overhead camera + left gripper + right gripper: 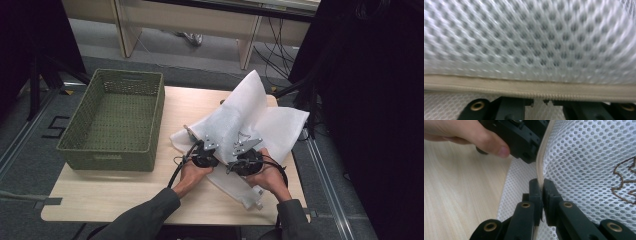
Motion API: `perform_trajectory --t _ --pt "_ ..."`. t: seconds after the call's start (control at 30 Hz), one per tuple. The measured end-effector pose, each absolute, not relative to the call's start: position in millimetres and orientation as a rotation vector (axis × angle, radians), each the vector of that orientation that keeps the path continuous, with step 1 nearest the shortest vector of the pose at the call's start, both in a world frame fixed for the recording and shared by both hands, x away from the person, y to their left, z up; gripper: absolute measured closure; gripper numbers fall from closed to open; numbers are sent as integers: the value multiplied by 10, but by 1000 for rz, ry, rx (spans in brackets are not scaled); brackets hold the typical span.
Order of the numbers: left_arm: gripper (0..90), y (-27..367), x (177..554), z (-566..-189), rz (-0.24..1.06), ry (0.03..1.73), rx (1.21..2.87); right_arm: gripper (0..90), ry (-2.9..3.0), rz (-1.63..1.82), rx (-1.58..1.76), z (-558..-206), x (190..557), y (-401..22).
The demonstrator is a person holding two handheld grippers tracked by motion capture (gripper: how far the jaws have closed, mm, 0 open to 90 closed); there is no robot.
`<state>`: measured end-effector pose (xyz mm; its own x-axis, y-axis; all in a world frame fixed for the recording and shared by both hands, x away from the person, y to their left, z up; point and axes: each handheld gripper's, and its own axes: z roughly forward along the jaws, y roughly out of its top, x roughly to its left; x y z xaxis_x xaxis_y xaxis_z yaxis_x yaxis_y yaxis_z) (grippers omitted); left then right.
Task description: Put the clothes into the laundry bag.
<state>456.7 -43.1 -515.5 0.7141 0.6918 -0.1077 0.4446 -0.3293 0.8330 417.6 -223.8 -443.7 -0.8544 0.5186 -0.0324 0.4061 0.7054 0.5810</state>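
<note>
A white mesh bag with a beige zipper lies on the right half of the wooden table, one flap standing up. My left gripper sits at its near edge. In the left gripper view its jaws stand almost together, pinching mesh just under the zipper tape. My right gripper is beside it on the right. Its jaws are shut on the zipper edge. Brown embroidery shows on the mesh. The left hand and its gripper's black body lie just beyond.
An empty green woven basket stands on the left half of the table. Bare wood lies in front of it and along the near edge. Black curtains hang at both sides, and cables trail on the floor behind the table.
</note>
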Motion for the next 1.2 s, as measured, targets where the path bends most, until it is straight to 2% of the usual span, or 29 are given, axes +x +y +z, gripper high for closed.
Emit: perform_trajectory --t 0.1,0.27,0.47,0.7,1.0,1.2 --pt "644 -350 4517 -5097 322 873 2001 870 2737 837 716 -4512 4209 -2231" --pt "475 -54 4402 -4949 385 881 2047 870 2771 721 710 -4635 4218 -2183" --pt "445 243 4324 -4820 398 901 2066 871 2774 596 678 -4683 4196 -2201" --pt "437 247 4274 -4846 290 937 2031 870 2766 563 667 -4661 4165 -2249" --pt "431 331 4217 -4811 399 900 2104 870 2779 492 694 -4659 4114 -2372" --pt "438 350 4199 -4823 389 912 2099 841 2740 493 716 -4601 4067 -2525"
